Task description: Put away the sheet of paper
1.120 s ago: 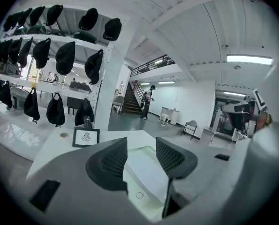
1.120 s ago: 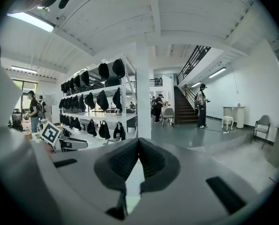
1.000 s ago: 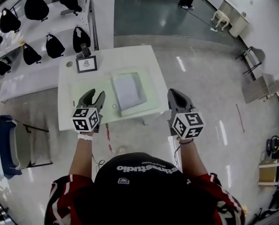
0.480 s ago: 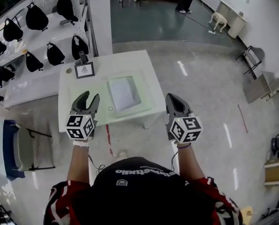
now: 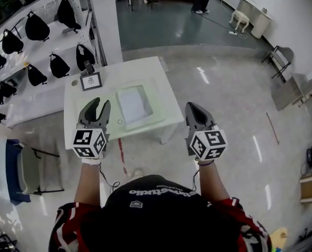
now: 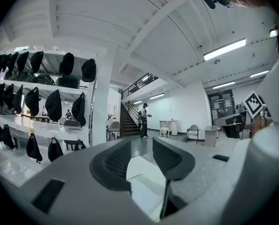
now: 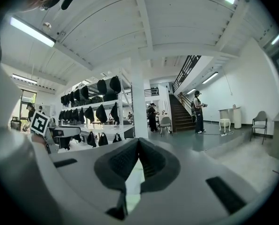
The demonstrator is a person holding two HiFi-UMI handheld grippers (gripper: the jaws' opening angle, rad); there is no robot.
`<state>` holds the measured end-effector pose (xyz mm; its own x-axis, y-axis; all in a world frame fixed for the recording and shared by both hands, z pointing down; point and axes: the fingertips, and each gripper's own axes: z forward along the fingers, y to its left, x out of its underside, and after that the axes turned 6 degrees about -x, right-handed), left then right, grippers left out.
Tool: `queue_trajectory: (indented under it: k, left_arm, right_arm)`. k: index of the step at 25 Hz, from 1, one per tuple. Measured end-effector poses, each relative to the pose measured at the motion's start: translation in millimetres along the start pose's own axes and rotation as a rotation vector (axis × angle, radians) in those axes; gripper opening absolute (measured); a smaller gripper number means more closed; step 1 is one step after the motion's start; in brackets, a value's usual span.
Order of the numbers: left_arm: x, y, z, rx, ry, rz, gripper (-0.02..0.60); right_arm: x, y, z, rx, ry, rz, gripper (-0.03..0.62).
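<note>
A white rectangular sheet of paper (image 5: 132, 102) is seen lying flat in a shallow pale green tray (image 5: 157, 109) on the white square tabletop (image 5: 145, 70). A small black-framed card (image 5: 90, 81) is stood at the far left corner. The left hand-held gripper (image 5: 96, 106) is held level by the tabletop's near edge, clear of the sheet. Its jaws are parted with nothing between them, and they have just been closing partway. The right hand-held gripper (image 5: 192, 111) is held level beside the near right corner, its jaw tips brought together on nothing. Black bags (image 5: 36, 28) are hung along white shelves at the left.
</note>
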<state>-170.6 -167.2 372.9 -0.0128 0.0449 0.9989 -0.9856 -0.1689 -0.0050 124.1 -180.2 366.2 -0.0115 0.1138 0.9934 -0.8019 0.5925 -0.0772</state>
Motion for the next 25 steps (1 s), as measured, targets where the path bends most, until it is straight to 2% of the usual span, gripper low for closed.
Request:
queue_trajectory:
  k: [6, 10, 14, 20, 25]
  left_arm:
    - [-1.7, -7.4, -5.0, -0.012, -0.012, 0.009, 0.116]
    - [-0.2, -7.6, -7.9, -0.034, -0.011, 0.002, 0.045]
    - [-1.6, -5.2, -10.6, -0.053, -0.018, -0.007, 0.012]
    - [-2.1, -1.6, -11.9, -0.054, -0.020, -0.030, 0.006]
    - [0.3, -2.8, -12.2, -0.049, -0.010, -0.020, 0.006]
  right_arm:
    - [-4.1, 0.9, -3.1, -0.006, -0.008, -0.010, 0.003]
    - [-3.3, 0.9, -5.1, -0.006, -0.007, -0.020, 0.003]
    - [-5.0, 2.2, -5.2, -0.009, -0.008, -0.026, 0.003]
    - [-4.9, 4.2, -3.3, -0.013, -0.009, -0.032, 0.003]
    - [-5.3, 11.0, -1.6, -0.029, -0.018, -0.053, 0.000]
